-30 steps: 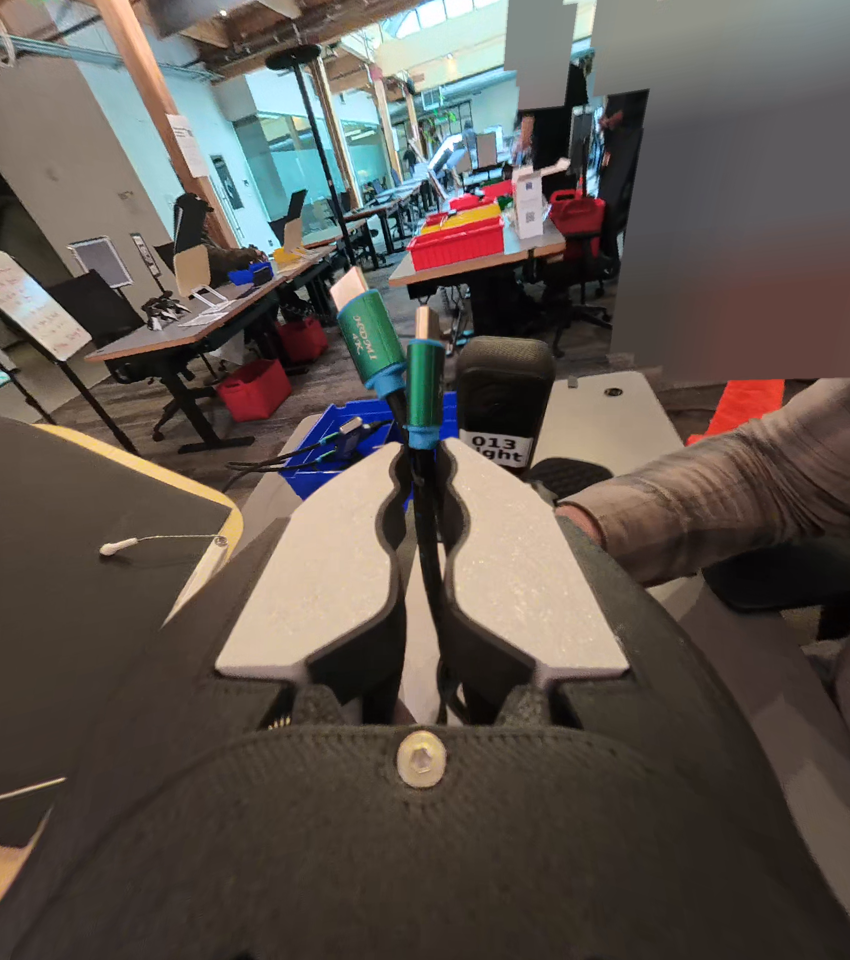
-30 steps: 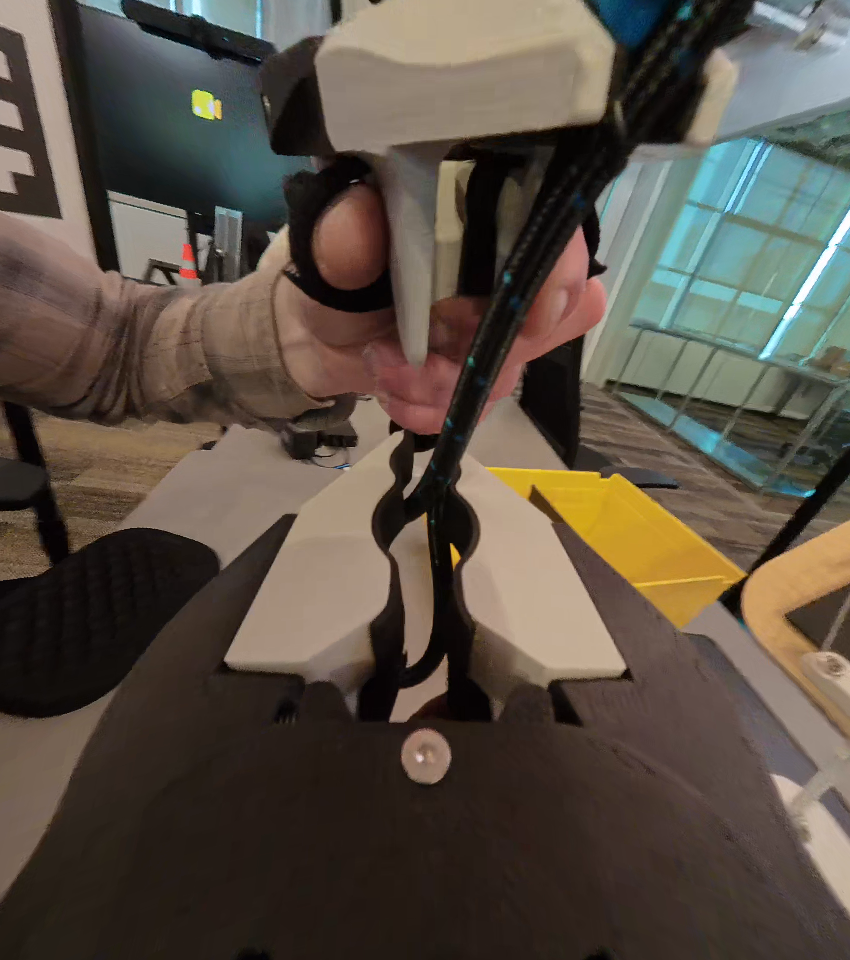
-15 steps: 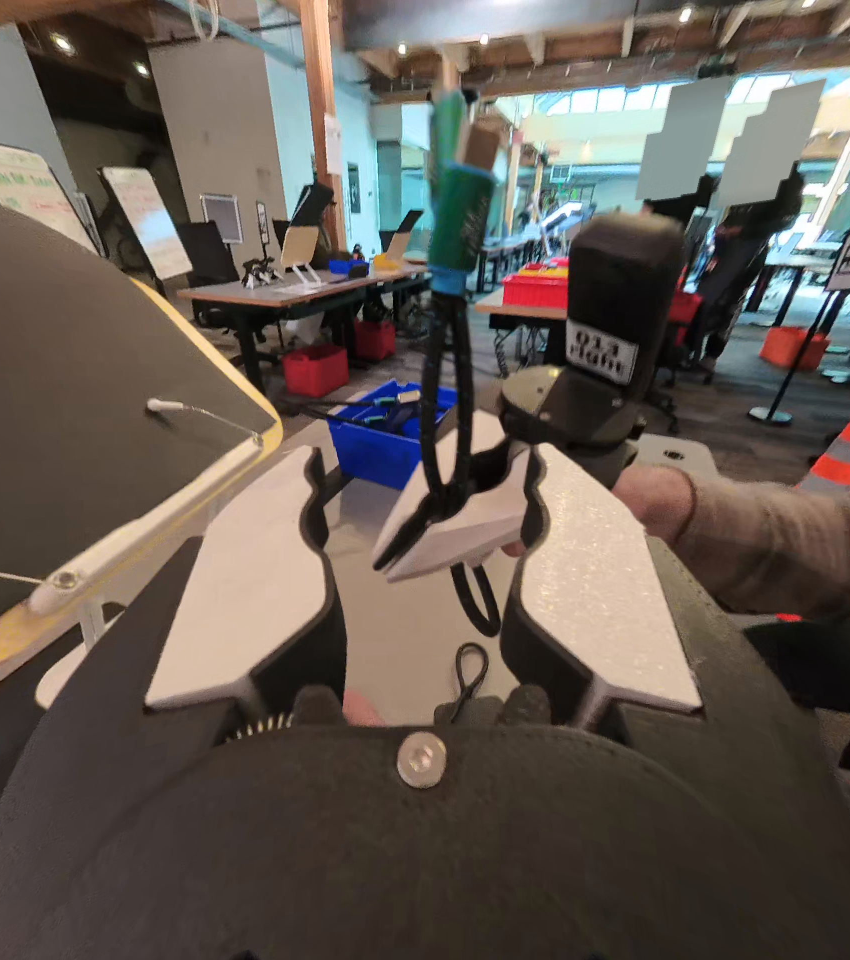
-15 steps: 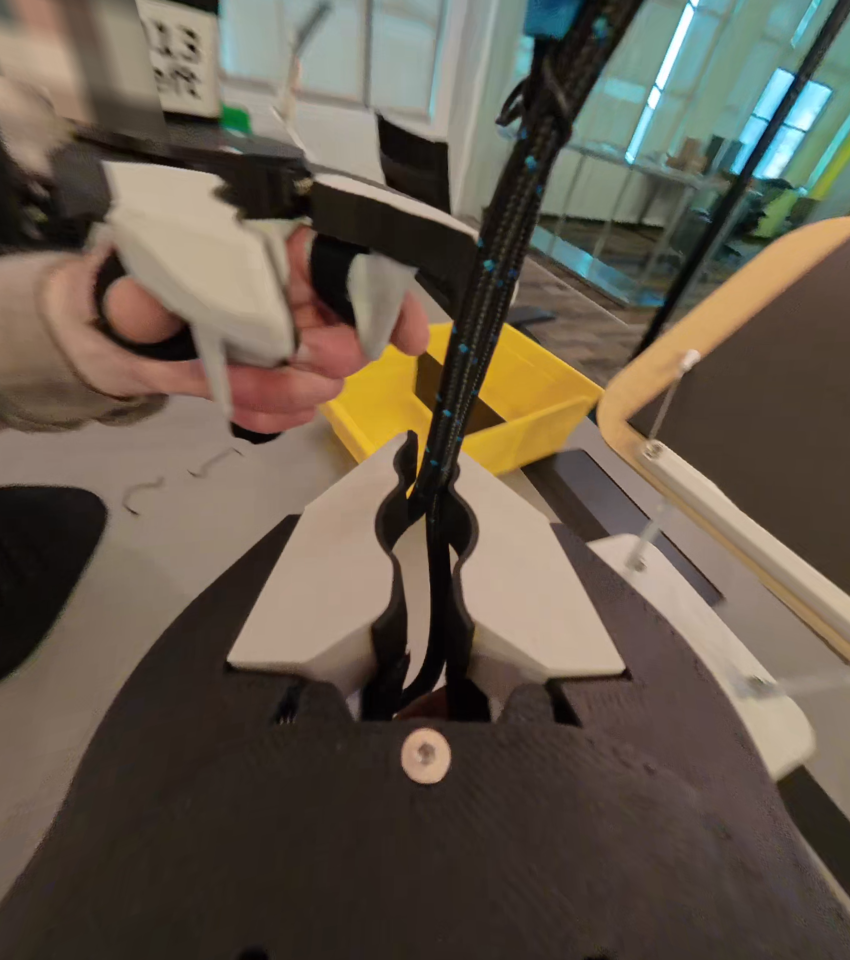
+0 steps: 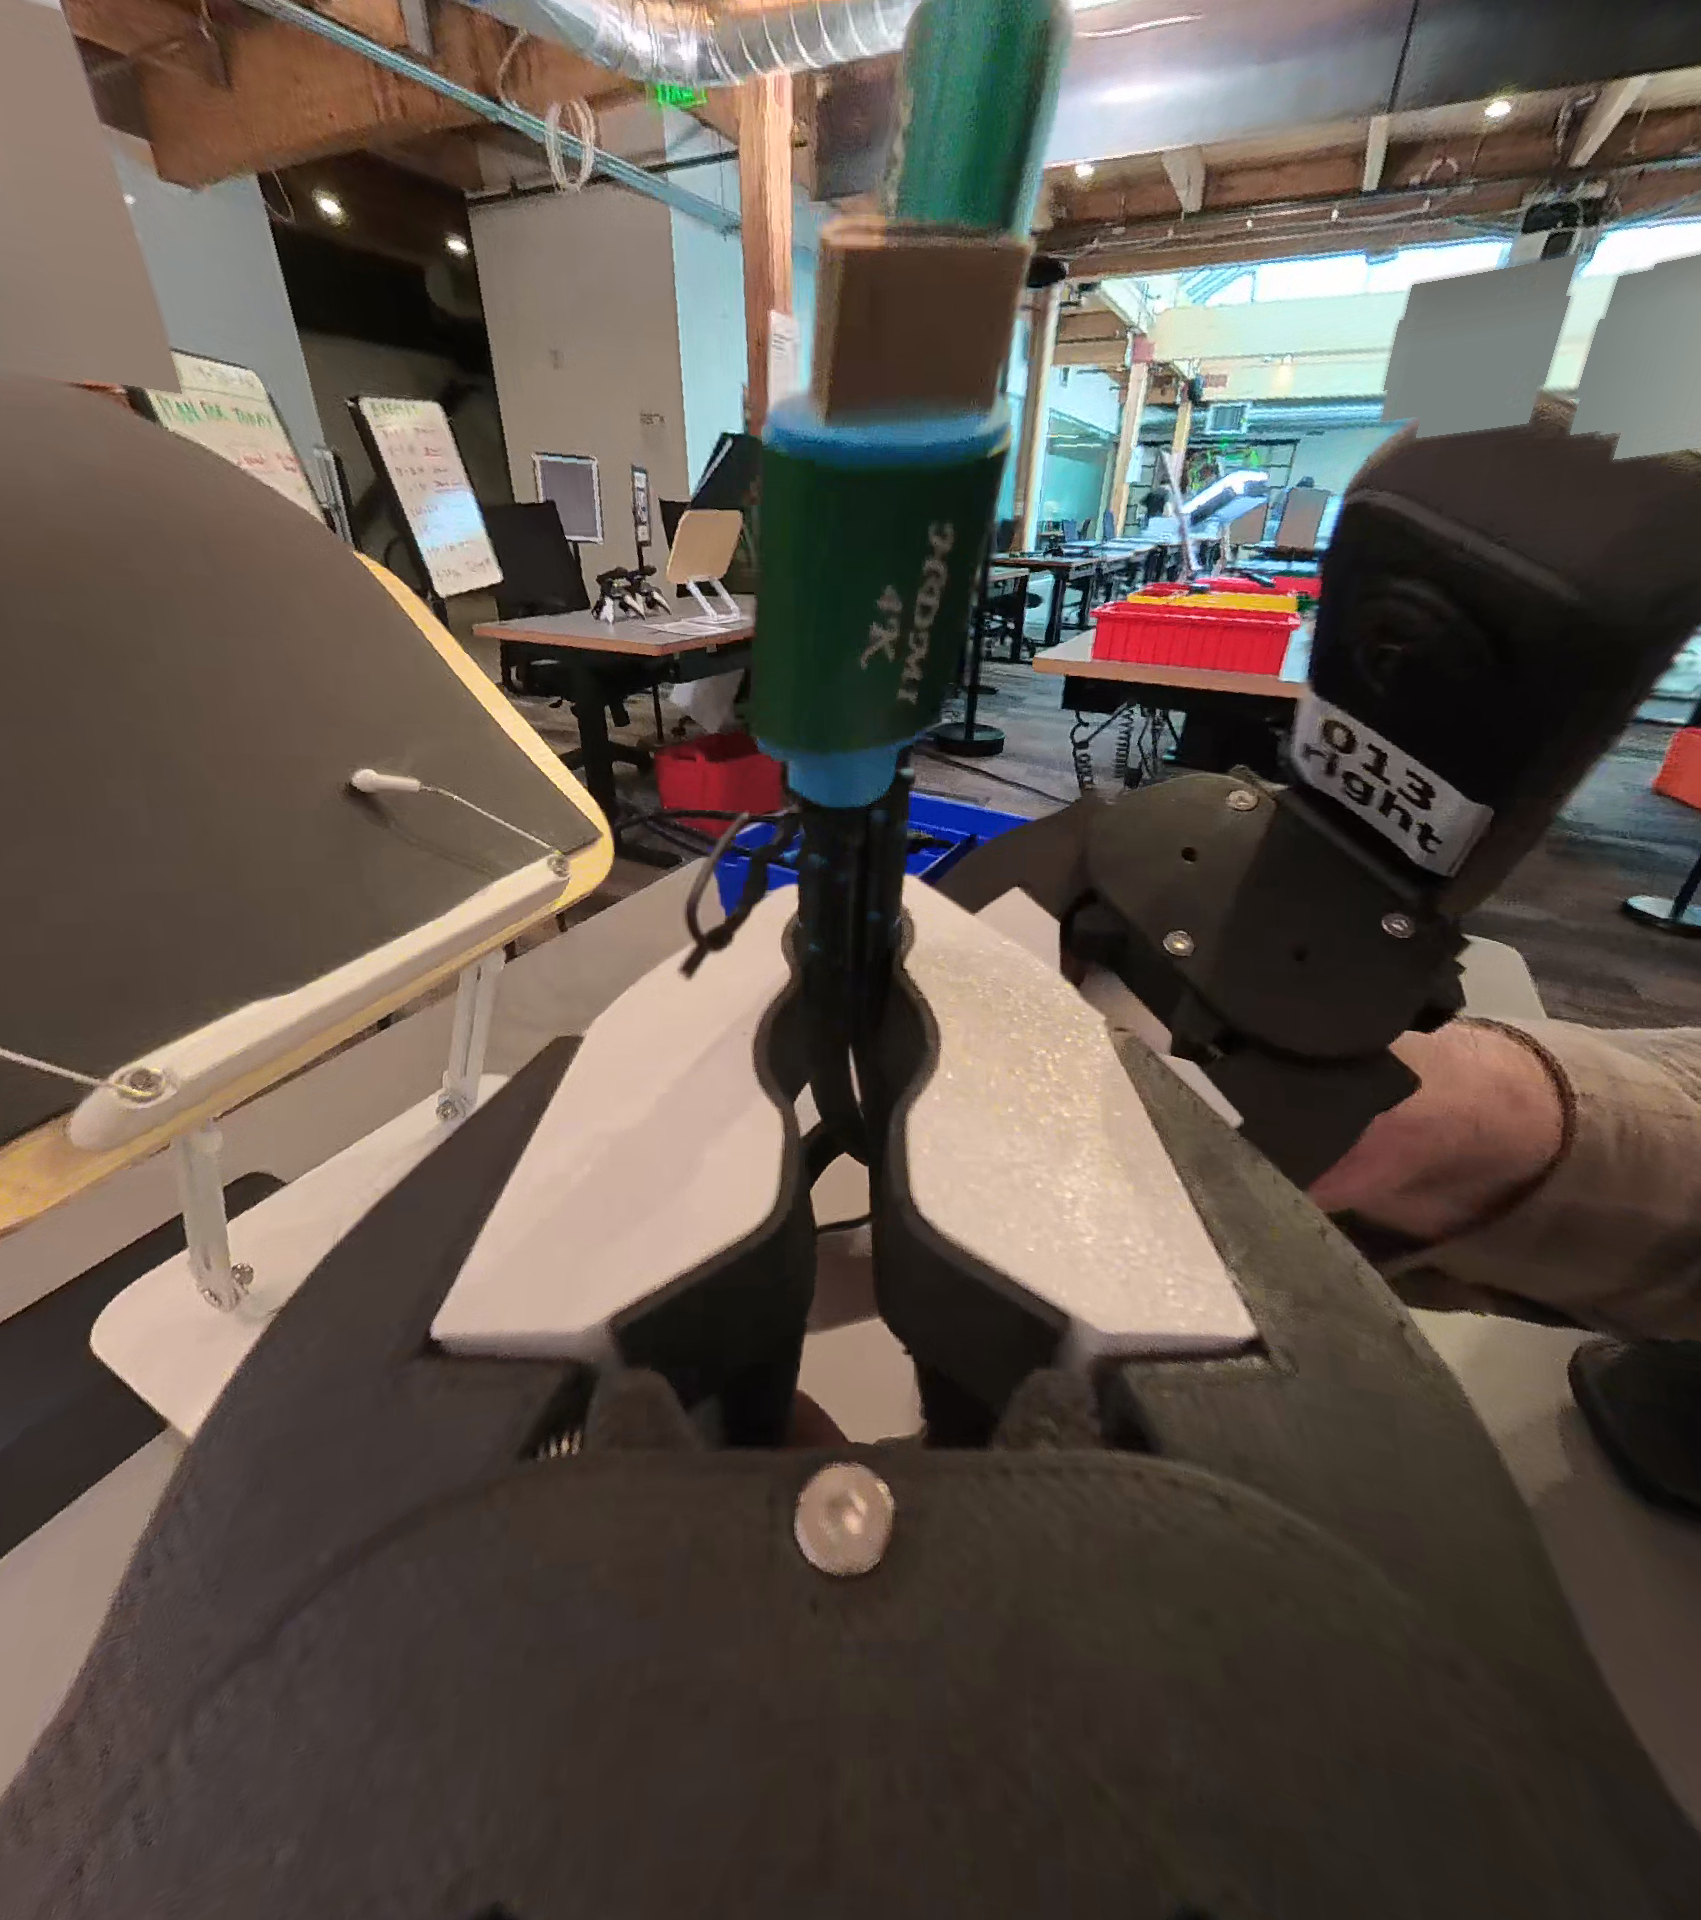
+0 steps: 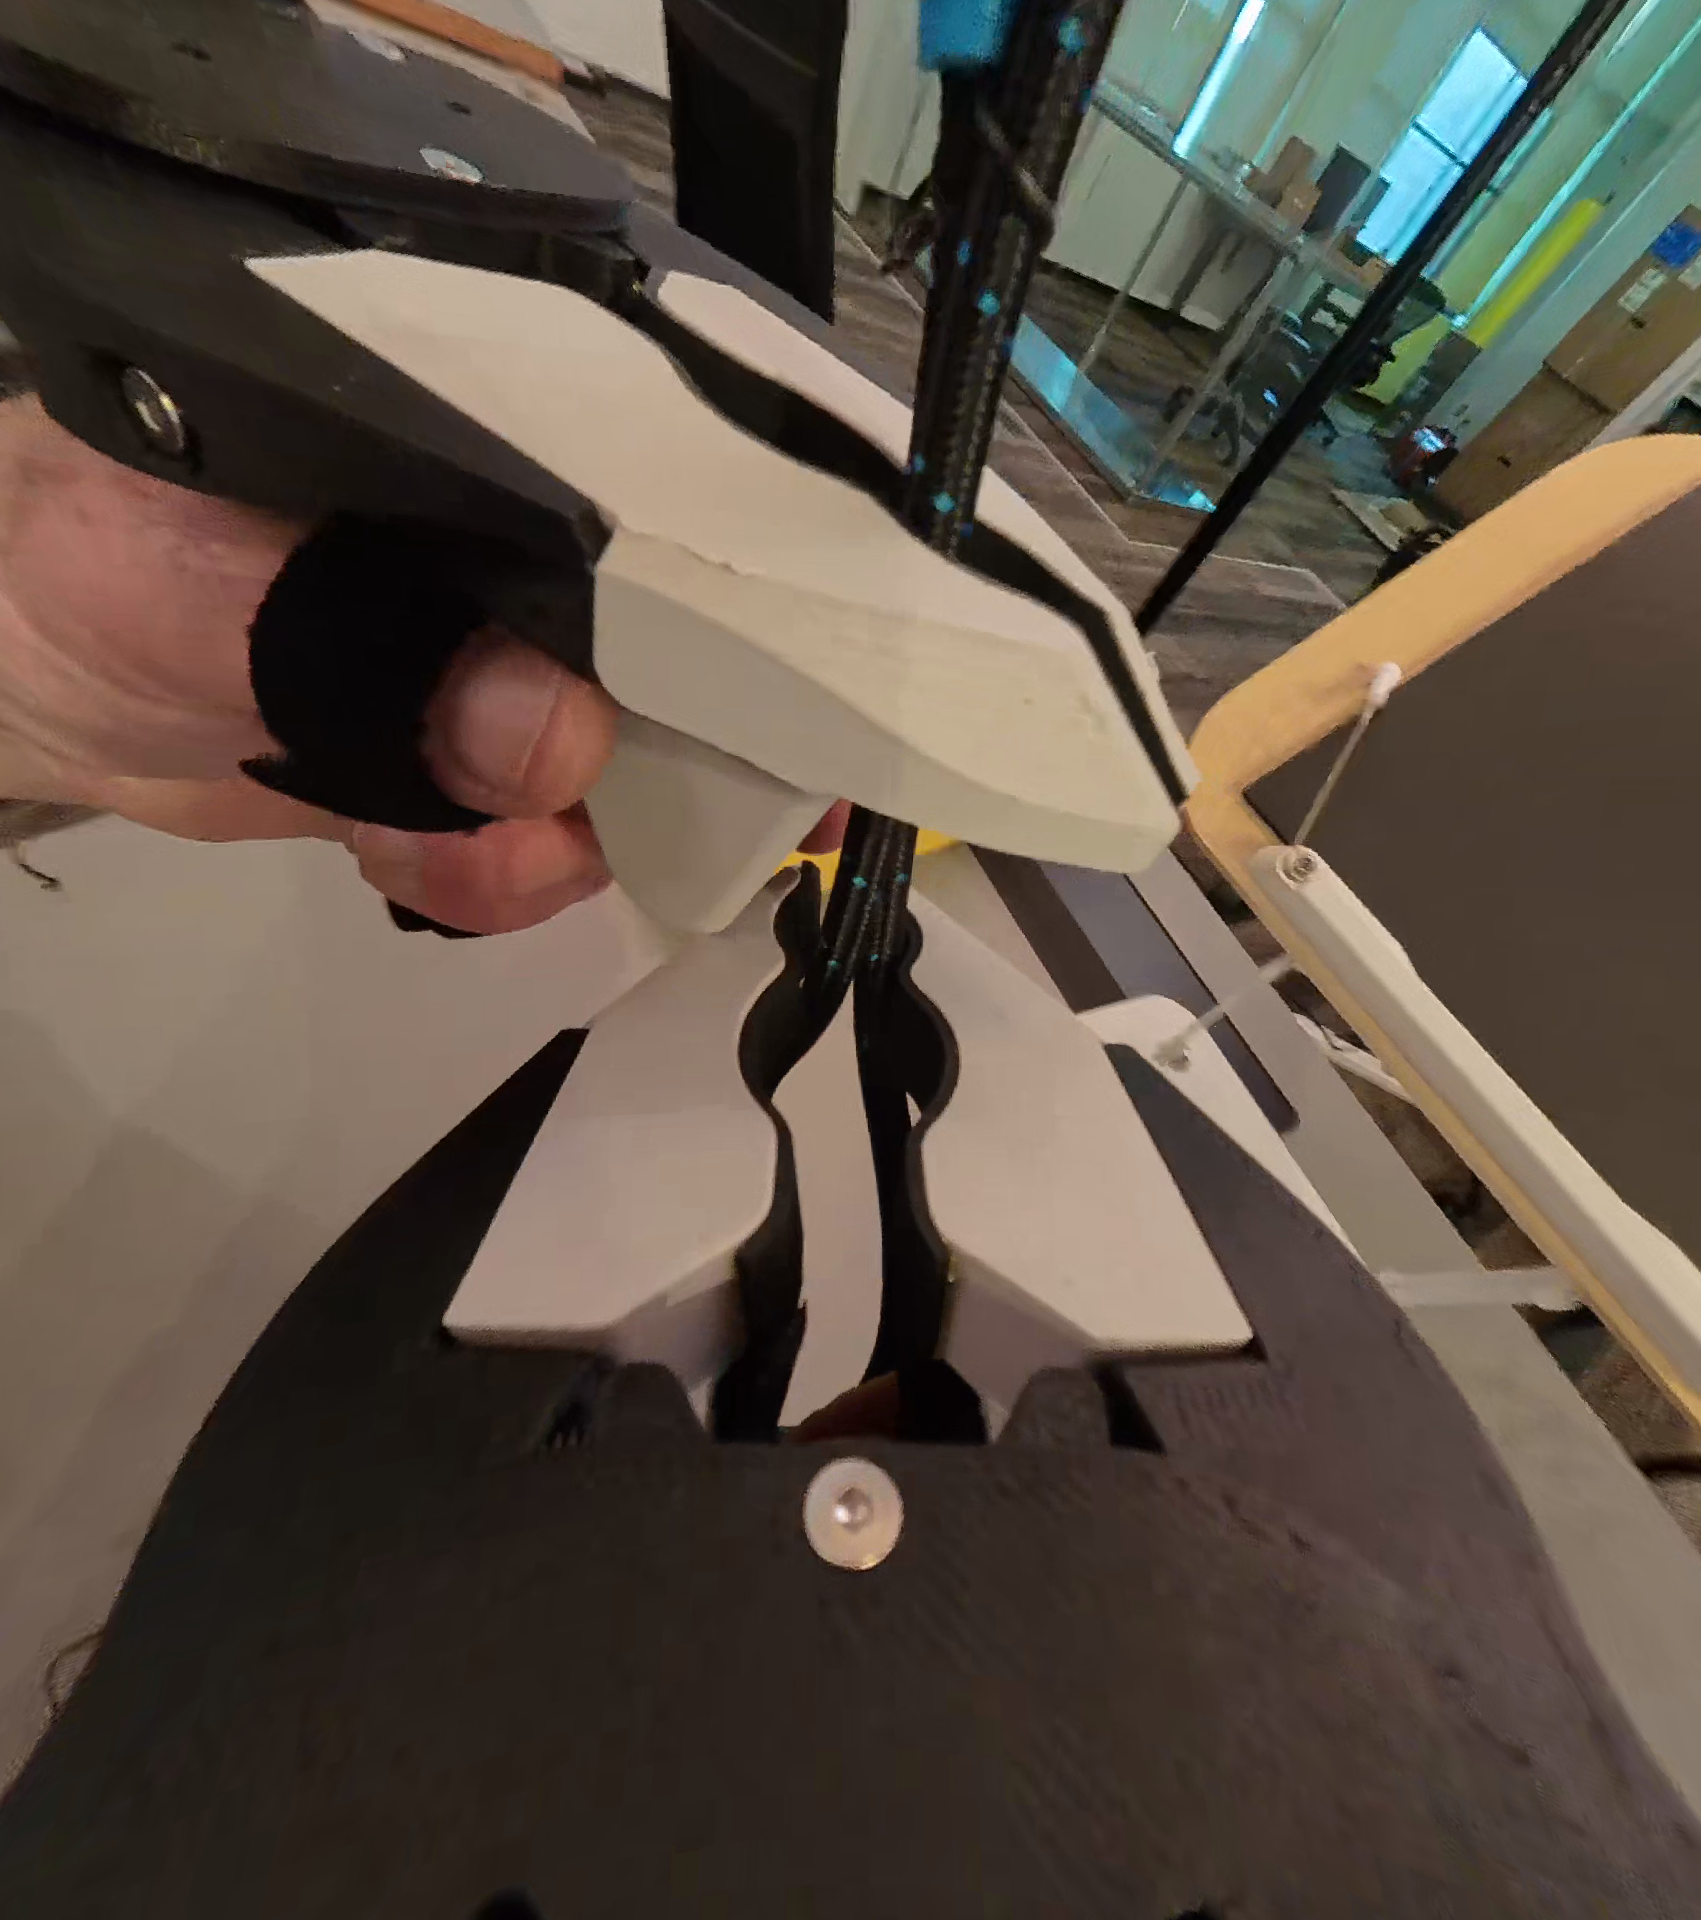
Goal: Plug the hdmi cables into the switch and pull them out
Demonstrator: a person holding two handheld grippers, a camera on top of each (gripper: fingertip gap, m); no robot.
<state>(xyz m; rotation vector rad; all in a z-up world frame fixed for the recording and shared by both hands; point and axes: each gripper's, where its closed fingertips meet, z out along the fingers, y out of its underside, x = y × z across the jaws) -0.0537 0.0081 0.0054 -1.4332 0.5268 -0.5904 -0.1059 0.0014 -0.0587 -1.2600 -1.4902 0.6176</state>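
The left claw (image 5: 846, 997), open a moment ago, now squeezes the HDMI cables (image 5: 841, 935) too; the right claw (image 6: 851, 935) still grips them. No switch shows.

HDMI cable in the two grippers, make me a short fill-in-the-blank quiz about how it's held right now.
1. The plug above the left gripper has a ___ shell.
2. The black braided cable has ___ flecks.
3. The right gripper is ___ on the cable.
4. The bin behind the left gripper is ___.

Missing words: green; blue; shut; blue
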